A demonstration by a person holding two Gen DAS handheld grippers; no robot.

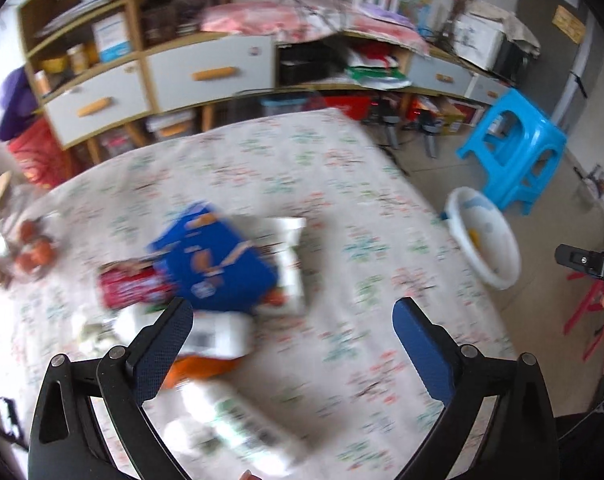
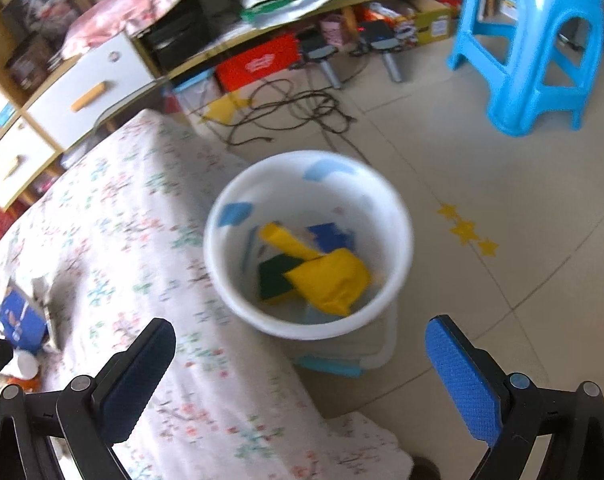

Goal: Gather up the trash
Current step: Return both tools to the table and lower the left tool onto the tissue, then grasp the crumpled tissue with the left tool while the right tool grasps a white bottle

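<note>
Gaping empty, both: left hand-held gripper [image 1: 293,314] above table [image 1: 382,208]; right hand-held gripper [image 2: 300,338] over bin [image 2: 398,208].

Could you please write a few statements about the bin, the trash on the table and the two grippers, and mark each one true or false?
1. The white bin stands on the floor beside the table. True.
2. The bin is empty. False: a yellow wrapper and other pieces lie inside it.
3. The left gripper is shut on a blue packet. False: its jaws stand wide apart with nothing between them; the blue packet lies on the table.
4. The right gripper is open and holds nothing. True.
5. Several packets remain piled on the flowered tablecloth. True.
6. The blue stool stands on the table. False: it stands on the floor.
</note>
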